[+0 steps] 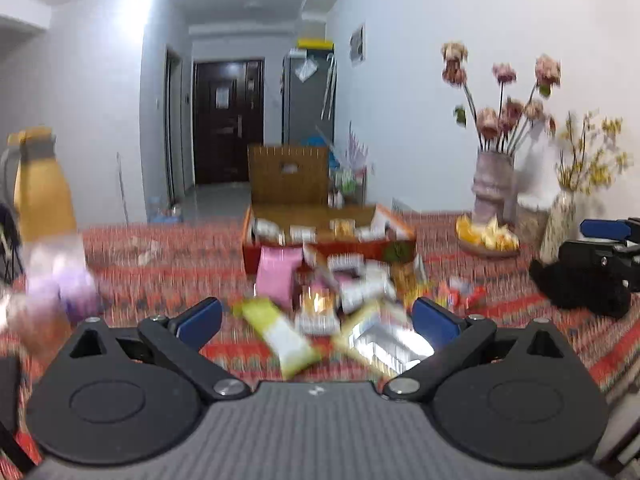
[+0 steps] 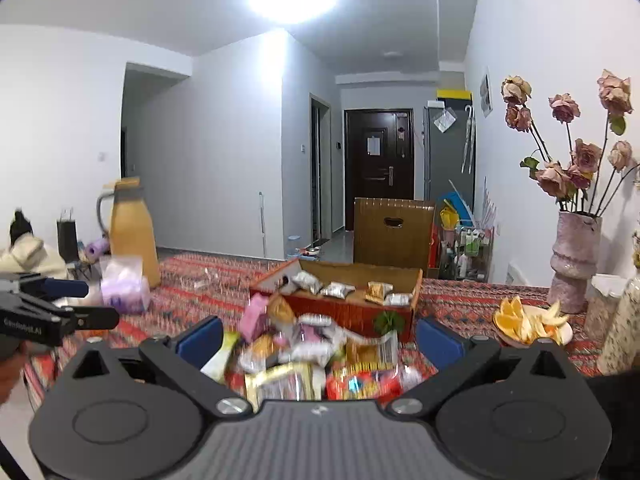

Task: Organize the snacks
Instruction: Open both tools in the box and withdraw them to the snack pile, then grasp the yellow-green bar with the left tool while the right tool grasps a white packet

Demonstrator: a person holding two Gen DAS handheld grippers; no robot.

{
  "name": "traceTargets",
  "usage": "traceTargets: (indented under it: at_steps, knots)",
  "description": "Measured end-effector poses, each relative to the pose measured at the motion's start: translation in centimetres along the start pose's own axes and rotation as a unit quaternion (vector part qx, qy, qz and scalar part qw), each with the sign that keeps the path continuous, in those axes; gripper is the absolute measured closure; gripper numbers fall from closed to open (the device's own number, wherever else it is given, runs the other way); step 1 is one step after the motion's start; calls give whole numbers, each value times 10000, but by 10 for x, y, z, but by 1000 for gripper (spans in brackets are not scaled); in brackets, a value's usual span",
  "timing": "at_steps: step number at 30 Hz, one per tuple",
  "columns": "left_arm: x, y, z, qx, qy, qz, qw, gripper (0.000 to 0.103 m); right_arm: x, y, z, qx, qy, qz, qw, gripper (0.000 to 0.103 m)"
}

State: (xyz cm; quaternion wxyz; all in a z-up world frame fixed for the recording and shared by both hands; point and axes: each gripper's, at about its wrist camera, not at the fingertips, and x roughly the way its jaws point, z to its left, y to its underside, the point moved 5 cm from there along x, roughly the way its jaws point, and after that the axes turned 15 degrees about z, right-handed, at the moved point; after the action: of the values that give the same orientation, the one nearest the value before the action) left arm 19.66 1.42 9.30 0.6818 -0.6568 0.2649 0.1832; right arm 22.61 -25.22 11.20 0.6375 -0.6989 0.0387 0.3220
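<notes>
A pile of snack packets (image 1: 352,300) lies on the red patterned tablecloth (image 1: 160,272) in front of an open cardboard box (image 1: 328,240) that holds several packets. My left gripper (image 1: 316,320) is open and empty, just short of the pile, with a yellow-green packet (image 1: 284,336) between its fingers. My right gripper (image 2: 318,338) is open and empty above the near side of the pile (image 2: 320,360). The box (image 2: 340,300) sits behind the pile. A pink packet (image 2: 254,318) leans at the pile's left. The left gripper shows at the left edge of the right wrist view (image 2: 60,308).
A yellow jug (image 2: 132,232) and a purple tissue pack (image 2: 124,286) stand at the left. A plate of orange slices (image 2: 528,320) and a vase of dried roses (image 2: 574,260) stand at the right. A second speckled vase (image 1: 560,224) is beside them. A wooden chair (image 2: 394,232) stands behind the table.
</notes>
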Motion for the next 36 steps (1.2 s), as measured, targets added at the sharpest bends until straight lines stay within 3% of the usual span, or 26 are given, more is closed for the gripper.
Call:
traceTargets:
  at_steps: [6,10,13,20,24,29,34,36]
  knots:
    - [8,56,12,-328,-196,376,9986,0,3,78,23,-369,586,222,9974,0]
    - [20,76,22,-626,-156,737,9952,0,13,112,33,-258,570,576,9964,0]
    - [25,77,28,-731,-207,755,9943,0,20,122,37,-185,475,726,9961,0]
    - [46,59,39,-993,-55,810,9917,0,33,107,39,-165,398,557,9975,3]
    - [73,43,39,-941,52,899,9915,5,52,94,37,-190,285,565,9978,11]
    - [118,11,43,-822,-3,936,9922,17,89,73,24,-62,368,813,9960,15]
    - [176,-18,53,-883,130,1204,9887,19,134,46,8,229,256,955,9948,21]
    - [200,-23,56,-774,-7,1290,9886,19,153,33,6,196,152,974,9949,26]
